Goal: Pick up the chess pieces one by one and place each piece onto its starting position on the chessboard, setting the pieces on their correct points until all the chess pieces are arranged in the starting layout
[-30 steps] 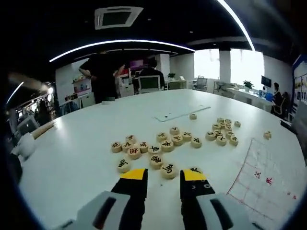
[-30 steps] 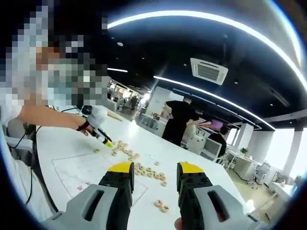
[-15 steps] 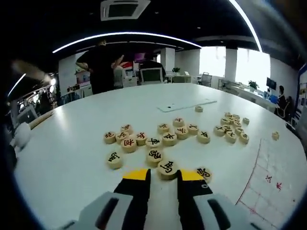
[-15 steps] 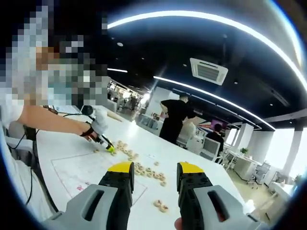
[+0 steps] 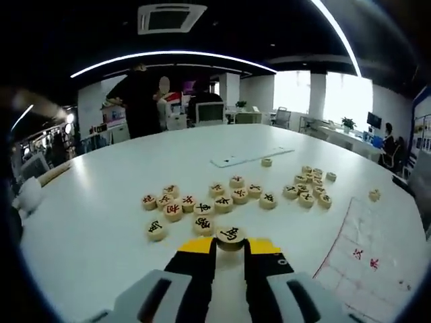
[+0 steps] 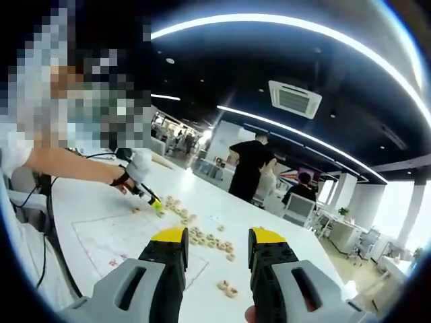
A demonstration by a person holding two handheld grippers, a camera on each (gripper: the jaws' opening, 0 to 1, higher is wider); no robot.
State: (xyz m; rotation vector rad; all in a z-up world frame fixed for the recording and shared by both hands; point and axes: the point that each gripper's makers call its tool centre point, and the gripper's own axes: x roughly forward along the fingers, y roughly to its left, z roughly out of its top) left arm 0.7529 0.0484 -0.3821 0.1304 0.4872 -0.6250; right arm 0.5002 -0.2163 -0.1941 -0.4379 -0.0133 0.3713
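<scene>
Left gripper (image 5: 229, 247) closed on a chess piece (image 5: 230, 235) at the pile's near edge — lift it straight, carry to the chessboard (image 5: 363, 259). Right gripper (image 6: 218, 252) gapes empty above the table (image 5: 101, 202).

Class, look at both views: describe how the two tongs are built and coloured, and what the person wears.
The left tongs and right tongs match: two black jaws capped with yellow tips, rising from pale grey bodies with dark slots. Seen from the right gripper view, a black cable trails near the person's white short sleeve.
</scene>
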